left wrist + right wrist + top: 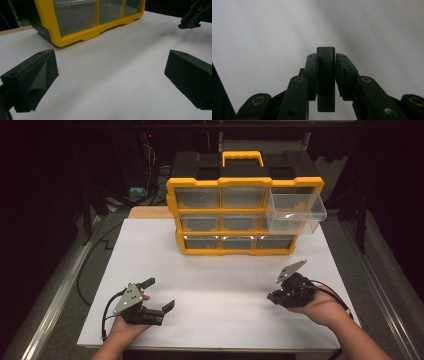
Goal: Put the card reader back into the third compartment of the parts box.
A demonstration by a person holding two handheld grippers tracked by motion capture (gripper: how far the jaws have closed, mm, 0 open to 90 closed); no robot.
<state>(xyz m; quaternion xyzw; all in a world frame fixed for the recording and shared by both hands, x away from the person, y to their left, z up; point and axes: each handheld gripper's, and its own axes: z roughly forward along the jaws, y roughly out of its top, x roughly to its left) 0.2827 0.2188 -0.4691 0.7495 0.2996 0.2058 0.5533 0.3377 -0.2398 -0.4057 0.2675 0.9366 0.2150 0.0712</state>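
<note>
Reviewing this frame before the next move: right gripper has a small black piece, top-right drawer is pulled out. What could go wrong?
1. The right gripper pinches the black piece across a narrow width; it may twist or slip on the way.
2. The open drawer juts far out of the organizer; a bump could tip it out.
3. The left gripper sits open and idle, so nothing steadies the organizer.
</note>
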